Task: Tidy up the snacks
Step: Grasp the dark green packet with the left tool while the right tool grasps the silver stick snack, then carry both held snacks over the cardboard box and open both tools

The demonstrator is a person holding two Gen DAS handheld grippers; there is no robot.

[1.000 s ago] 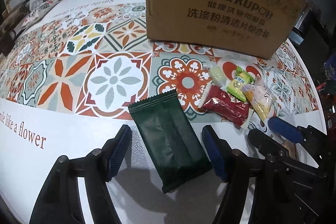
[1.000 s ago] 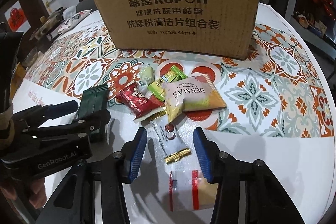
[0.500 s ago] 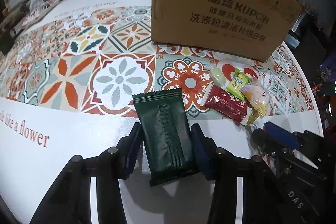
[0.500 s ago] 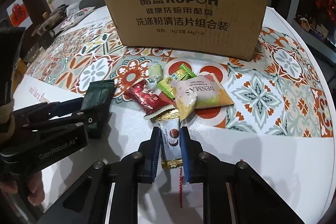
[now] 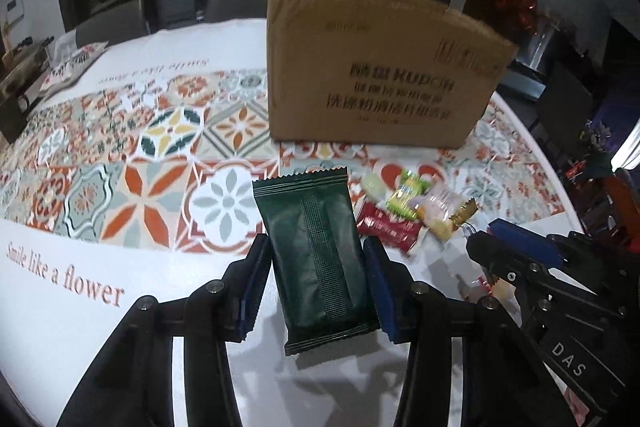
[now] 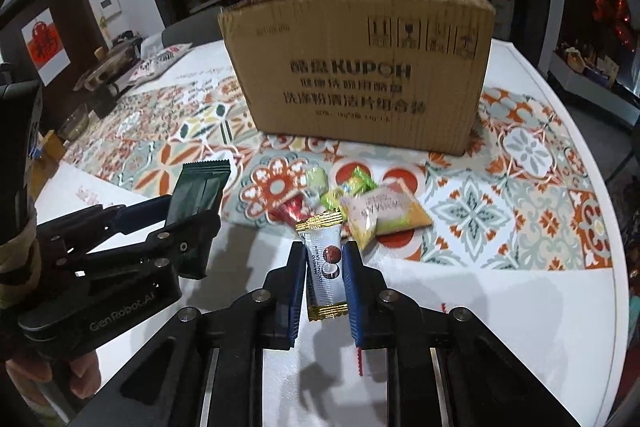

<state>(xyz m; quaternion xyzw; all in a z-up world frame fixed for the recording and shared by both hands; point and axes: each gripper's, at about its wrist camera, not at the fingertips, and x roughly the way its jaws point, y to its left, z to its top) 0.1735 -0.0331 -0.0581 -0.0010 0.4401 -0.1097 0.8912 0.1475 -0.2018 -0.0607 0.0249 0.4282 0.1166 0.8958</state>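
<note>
snacks: loose pile (image 6: 352, 203) on the patterned tablecloth (image 5: 132, 195), just before the cardboard box (image 6: 360, 75)
left gripper (image 5: 316, 267): jaws clamped on dark green packet (image 5: 316, 259), raised above the cloth
right gripper (image 6: 324, 267): jaws pinching white gold-ended bar (image 6: 324, 267)
in the way: box wall, upright behind the pile

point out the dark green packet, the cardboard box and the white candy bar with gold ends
dark green packet (image 5: 316, 259), left wrist view, middle of its back seam
cardboard box (image 6: 356, 75), right wrist view, printed front wall
white candy bar with gold ends (image 6: 325, 267), right wrist view, white middle of the wrapper
</note>
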